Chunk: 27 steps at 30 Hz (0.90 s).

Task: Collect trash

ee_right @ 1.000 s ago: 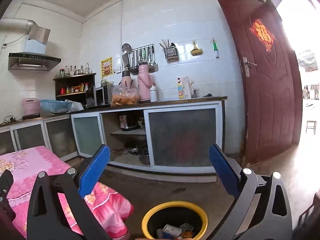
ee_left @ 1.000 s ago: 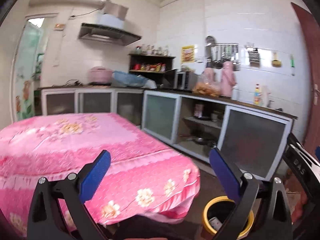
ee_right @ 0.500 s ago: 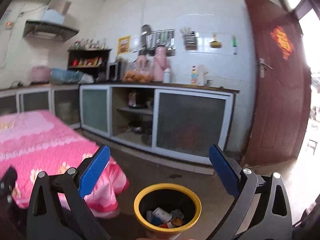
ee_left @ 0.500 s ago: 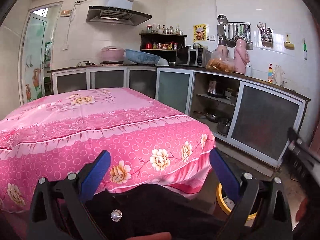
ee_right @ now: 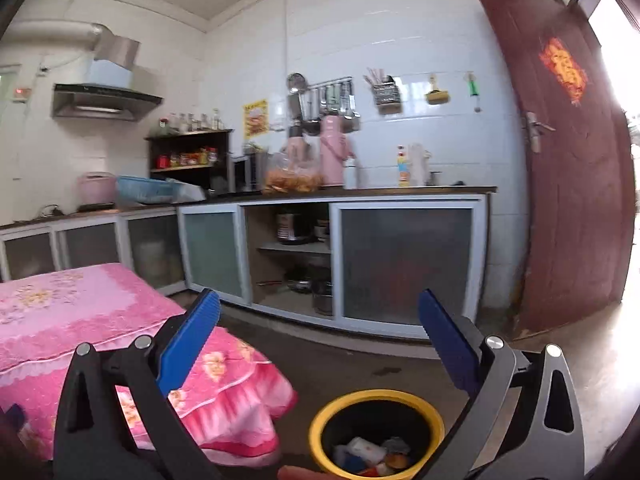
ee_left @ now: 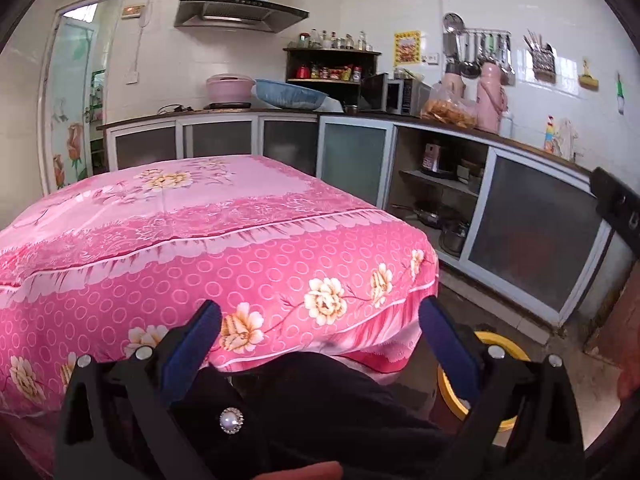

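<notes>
both tools looked idle: the left gripper [ee_left: 320, 340] was spread wide with nothing between its blue pads, and the right gripper [ee_right: 320, 340] was likewise spread and empty. the trash bin [ee_right: 376, 432], black with a yellow rim, stood on the floor just beside the corner of the table with the pink floral cloth [ee_left: 200, 240], below the right gripper. several pieces of trash [ee_right: 368, 454], wrappers and scraps, already lay inside it. the tabletop showed no litter in either view, and none was visible on the floor, so the collecting seemed largely or fully done, though areas outside the views could not be judged.
</notes>
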Each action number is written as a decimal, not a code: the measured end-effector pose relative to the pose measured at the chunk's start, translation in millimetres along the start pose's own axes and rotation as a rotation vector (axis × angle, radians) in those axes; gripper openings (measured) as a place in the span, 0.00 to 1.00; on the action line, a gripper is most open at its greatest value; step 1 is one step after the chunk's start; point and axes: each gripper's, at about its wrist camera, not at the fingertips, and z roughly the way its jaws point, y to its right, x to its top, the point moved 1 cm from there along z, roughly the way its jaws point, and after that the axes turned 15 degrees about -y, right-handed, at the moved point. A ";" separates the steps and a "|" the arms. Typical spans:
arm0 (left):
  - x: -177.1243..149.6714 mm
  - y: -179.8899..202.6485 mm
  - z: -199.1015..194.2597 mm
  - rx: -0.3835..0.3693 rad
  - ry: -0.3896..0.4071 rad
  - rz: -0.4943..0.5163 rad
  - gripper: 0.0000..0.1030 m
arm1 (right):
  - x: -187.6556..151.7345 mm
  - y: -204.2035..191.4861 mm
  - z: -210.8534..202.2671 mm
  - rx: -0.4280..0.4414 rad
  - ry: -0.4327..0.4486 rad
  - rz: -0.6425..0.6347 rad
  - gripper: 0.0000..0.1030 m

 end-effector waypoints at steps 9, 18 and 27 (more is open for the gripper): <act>-3.6 7.0 2.1 -0.009 -0.012 0.022 0.92 | -29.4 -8.1 36.3 0.055 -0.233 -0.139 0.92; -5.3 8.5 2.9 0.014 -0.025 0.017 0.92 | -22.5 -14.9 5.4 0.039 -0.049 -0.150 0.92; -8.3 11.8 -2.7 0.006 -0.013 0.027 0.92 | -28.2 -14.1 6.2 0.036 -0.066 -0.158 0.92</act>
